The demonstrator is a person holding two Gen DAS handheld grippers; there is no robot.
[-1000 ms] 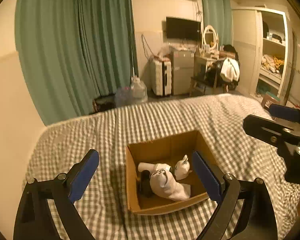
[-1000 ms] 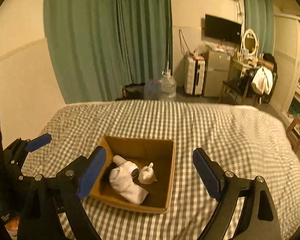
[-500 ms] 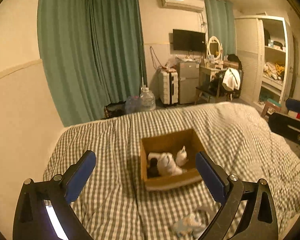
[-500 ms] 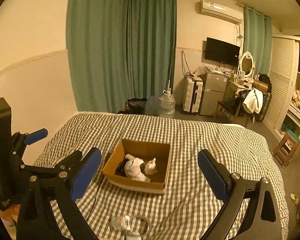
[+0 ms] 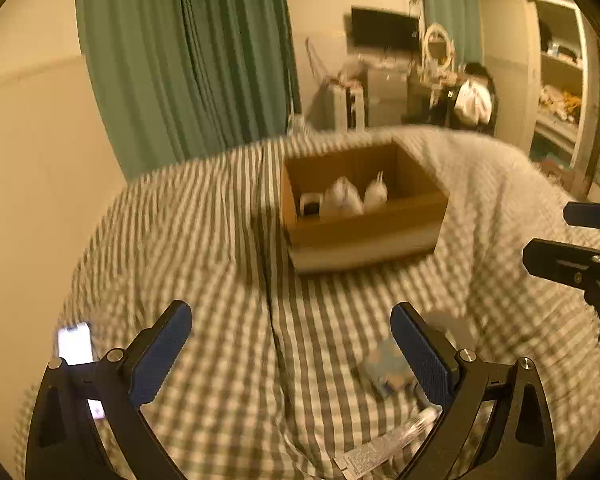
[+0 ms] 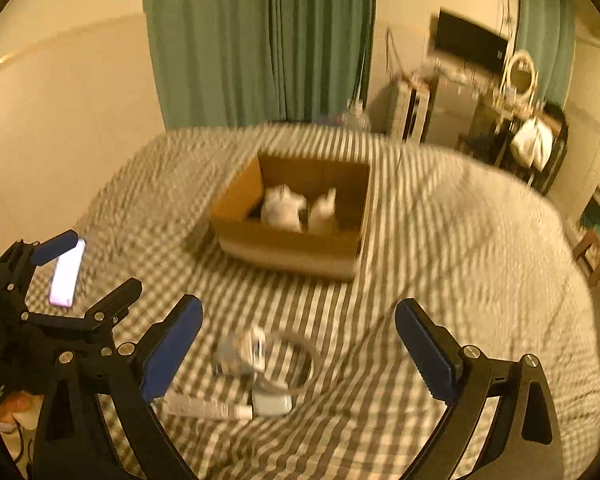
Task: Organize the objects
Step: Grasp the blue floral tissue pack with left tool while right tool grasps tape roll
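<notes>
An open cardboard box (image 5: 364, 220) (image 6: 296, 220) sits on the checked bed and holds white items (image 5: 342, 198) (image 6: 282, 210). Near the bed's front edge lie a small blue-patterned pouch (image 5: 386, 366), a white tube (image 5: 384, 448) (image 6: 204, 410), a coiled cable (image 6: 296, 360) and a small pale box (image 6: 272, 402). My left gripper (image 5: 290, 350) is open and empty above the bedding left of the pouch. My right gripper (image 6: 298, 354) is open and empty above the cable pile. Both views are blurred.
A lit phone (image 5: 76, 346) (image 6: 66, 272) lies on the bed at the left edge. The bedding (image 5: 204, 248) is wrinkled. Green curtains (image 5: 188, 52), a suitcase, a desk and a wardrobe stand beyond the bed. A wall runs along the left.
Both grippers have pulled back from the box and dropped lower toward the bed's front edge. The loose items and the phone have come into closer view. Both stay open.
</notes>
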